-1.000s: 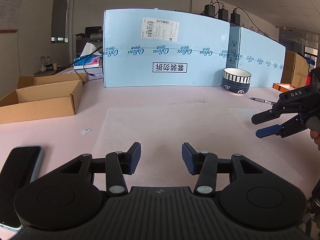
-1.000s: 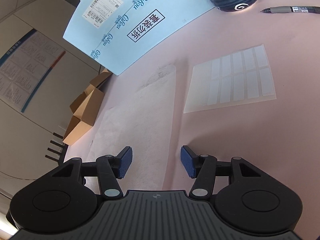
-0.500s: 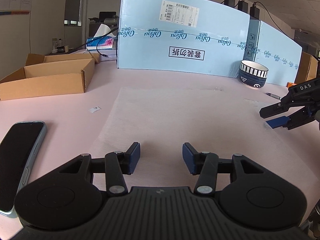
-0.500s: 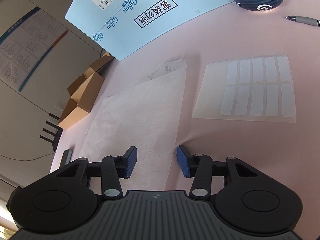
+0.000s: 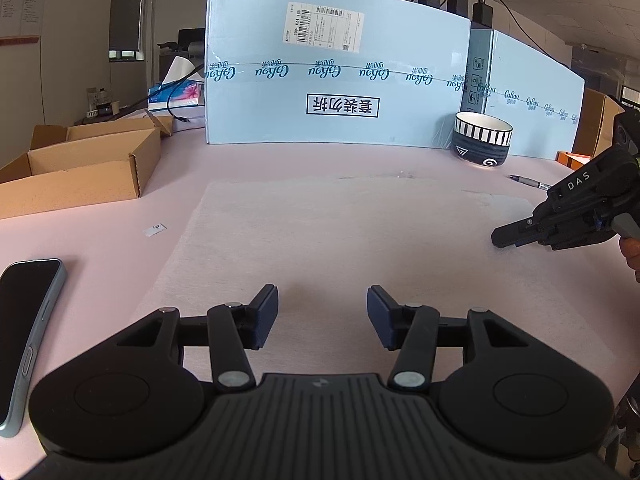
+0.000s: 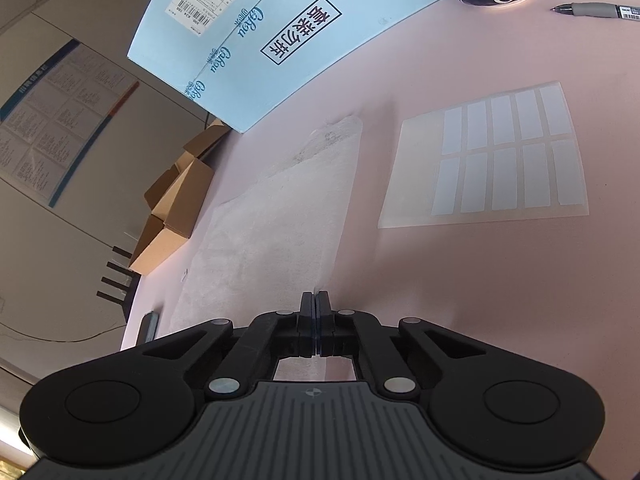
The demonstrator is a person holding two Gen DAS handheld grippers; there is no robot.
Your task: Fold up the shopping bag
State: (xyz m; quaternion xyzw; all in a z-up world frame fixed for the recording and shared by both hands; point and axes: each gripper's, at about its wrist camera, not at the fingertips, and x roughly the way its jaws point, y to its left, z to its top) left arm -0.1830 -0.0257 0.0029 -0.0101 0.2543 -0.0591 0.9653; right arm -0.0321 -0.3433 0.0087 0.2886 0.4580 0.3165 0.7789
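A thin white shopping bag point(image 5: 340, 240) lies flat on the pink table; it also shows in the right wrist view point(image 6: 272, 216). My left gripper point(image 5: 322, 308) is open and empty, low over the bag's near edge. My right gripper point(image 6: 315, 300) is shut on the bag's right edge, with a bit of white fabric showing between the pads. In the left wrist view the right gripper point(image 5: 500, 240) sits shut at the bag's right side, touching the table.
A blue carton point(image 5: 336, 80) stands along the back. A striped bowl point(image 5: 482, 138) and a pen point(image 5: 532, 182) lie at the back right. A label sheet point(image 6: 492, 156) lies right of the bag. An open cardboard box point(image 5: 80, 164) and a phone point(image 5: 24, 328) are on the left.
My right gripper has come down to the bag's right edge and closed on it. My left gripper has shifted slightly over the bag and stays open.
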